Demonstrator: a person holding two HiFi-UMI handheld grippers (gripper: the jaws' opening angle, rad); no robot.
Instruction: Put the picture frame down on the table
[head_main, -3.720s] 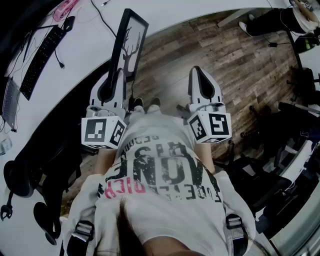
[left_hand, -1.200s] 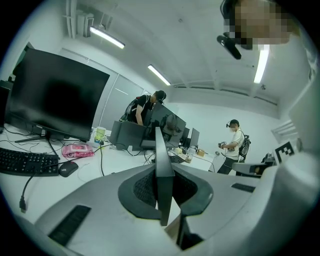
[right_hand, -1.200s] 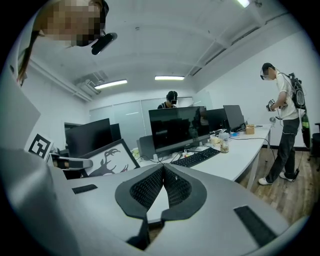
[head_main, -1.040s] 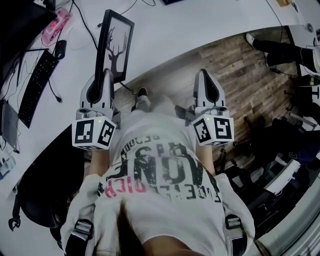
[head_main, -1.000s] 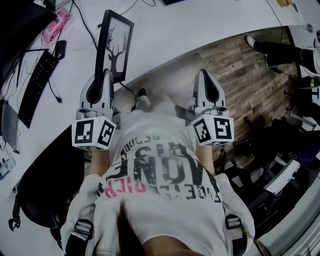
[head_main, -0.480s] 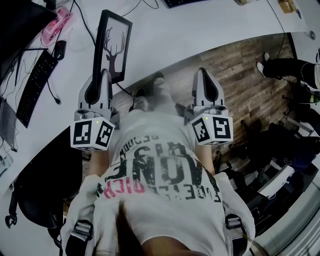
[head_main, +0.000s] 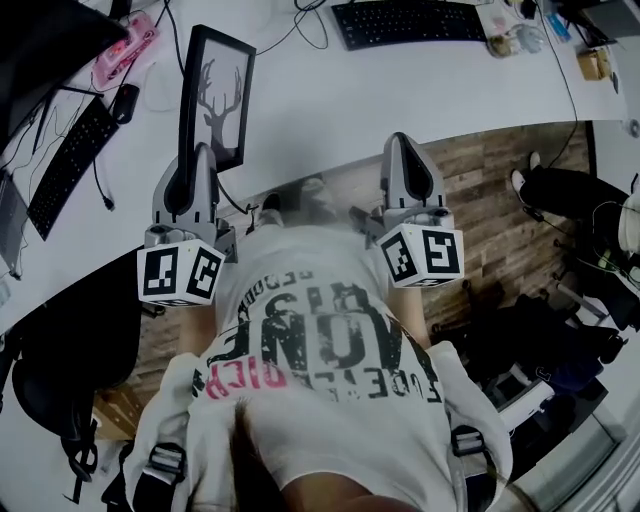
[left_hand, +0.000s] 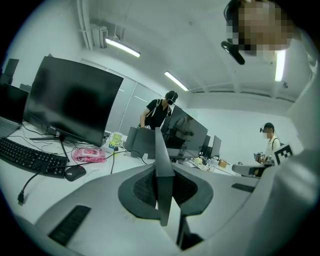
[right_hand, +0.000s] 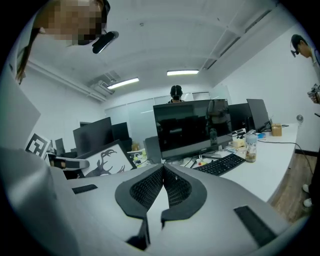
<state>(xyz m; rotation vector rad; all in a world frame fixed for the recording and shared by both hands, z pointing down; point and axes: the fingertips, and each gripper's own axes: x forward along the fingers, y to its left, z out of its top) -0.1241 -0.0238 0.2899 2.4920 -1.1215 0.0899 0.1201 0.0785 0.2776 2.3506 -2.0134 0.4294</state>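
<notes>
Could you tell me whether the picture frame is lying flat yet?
No: the picture frame stands on edge above the table, clamped in the left claw.

We are in an open-plan office; a long white desk (head_main: 330, 110) curves across the top of the head view, a keyboard (head_main: 410, 22) at upper centre; monitors (right_hand: 192, 127) line mid-frame in the right gripper view; ceiling strip lights (right_hand: 182, 73) above.

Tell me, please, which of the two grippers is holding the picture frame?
The left gripper: its jaws clamp the picture frame's edge, while the right gripper's jaws are closed on nothing.
</notes>
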